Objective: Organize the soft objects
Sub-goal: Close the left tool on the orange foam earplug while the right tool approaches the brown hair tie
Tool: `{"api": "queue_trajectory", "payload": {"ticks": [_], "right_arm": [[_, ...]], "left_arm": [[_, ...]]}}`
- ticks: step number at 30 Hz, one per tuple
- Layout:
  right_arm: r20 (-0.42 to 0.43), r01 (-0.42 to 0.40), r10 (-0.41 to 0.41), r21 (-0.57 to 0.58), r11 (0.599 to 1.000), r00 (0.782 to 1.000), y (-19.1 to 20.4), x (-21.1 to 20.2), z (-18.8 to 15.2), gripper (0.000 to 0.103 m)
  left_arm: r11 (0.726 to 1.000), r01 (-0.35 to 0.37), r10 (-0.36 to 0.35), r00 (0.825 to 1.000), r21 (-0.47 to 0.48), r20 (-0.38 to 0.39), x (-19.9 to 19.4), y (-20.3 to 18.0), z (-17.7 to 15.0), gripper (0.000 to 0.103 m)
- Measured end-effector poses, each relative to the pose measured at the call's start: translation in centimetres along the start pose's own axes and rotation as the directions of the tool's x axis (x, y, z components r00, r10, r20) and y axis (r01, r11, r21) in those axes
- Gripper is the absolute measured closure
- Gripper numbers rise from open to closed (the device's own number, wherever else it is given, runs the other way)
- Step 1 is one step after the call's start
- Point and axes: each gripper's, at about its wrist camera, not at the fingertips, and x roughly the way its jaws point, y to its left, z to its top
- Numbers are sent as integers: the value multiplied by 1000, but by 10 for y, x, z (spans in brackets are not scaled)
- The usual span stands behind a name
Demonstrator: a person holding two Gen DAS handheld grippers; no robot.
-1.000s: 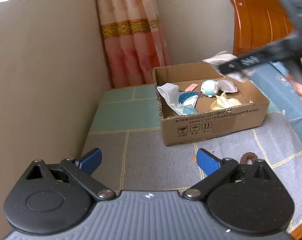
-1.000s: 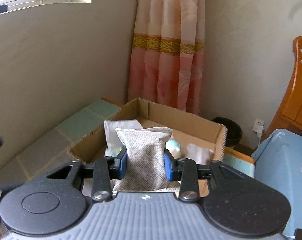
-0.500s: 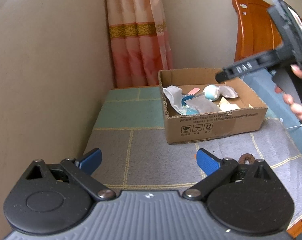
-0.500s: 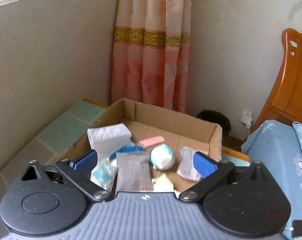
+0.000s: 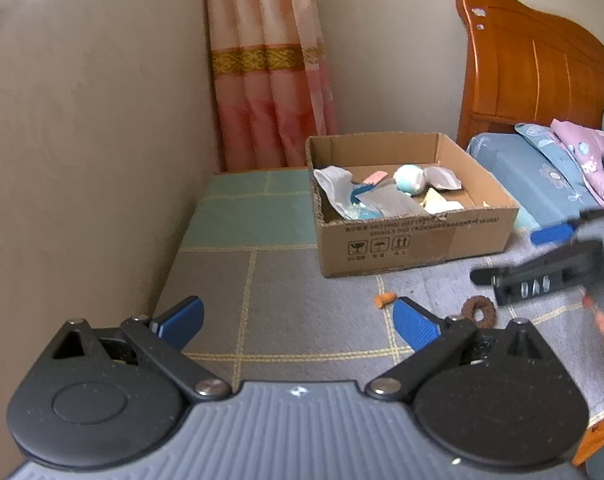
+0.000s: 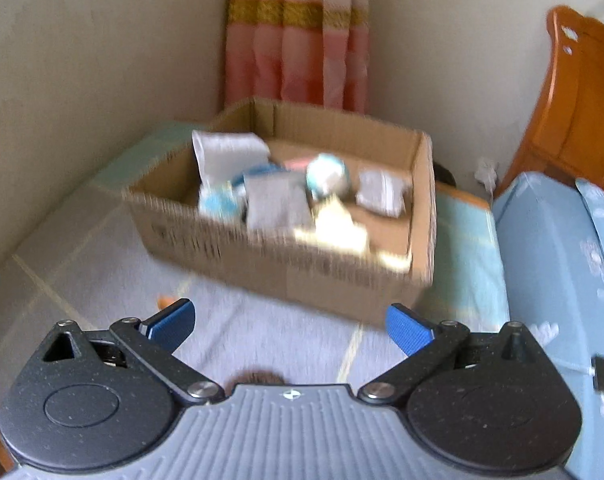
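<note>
Blurring the right view, the empty spread right gripper (image 6: pixel 289 326) faces the grey fabric pouch (image 5: pixel 389 203) lying lengthwise toward the open cardboard box (image 5: pixel 417 246) front, half hidden.

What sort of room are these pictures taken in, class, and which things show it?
Most likely a bedroom: a carved orange wooden headboard, blue floral bedding beneath it, and a pink curtain with a gold band in the corner behind the open cardboard box.
</note>
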Motion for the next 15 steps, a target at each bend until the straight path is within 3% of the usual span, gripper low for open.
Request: {"api": "queue_trajectory", "payload": {"ticks": [7,15], "right_arm": [[-67,24,-23,19,1000,997,9,7,-48,0],[-95,26,-25,9,1000,995,6,13,-68,0]], "left_arm": [[1000,9,-9,1000,7,-30,10,-6,-5,2],[1000,12,-10,997,28,-72,27,-16,-4,2]]}}
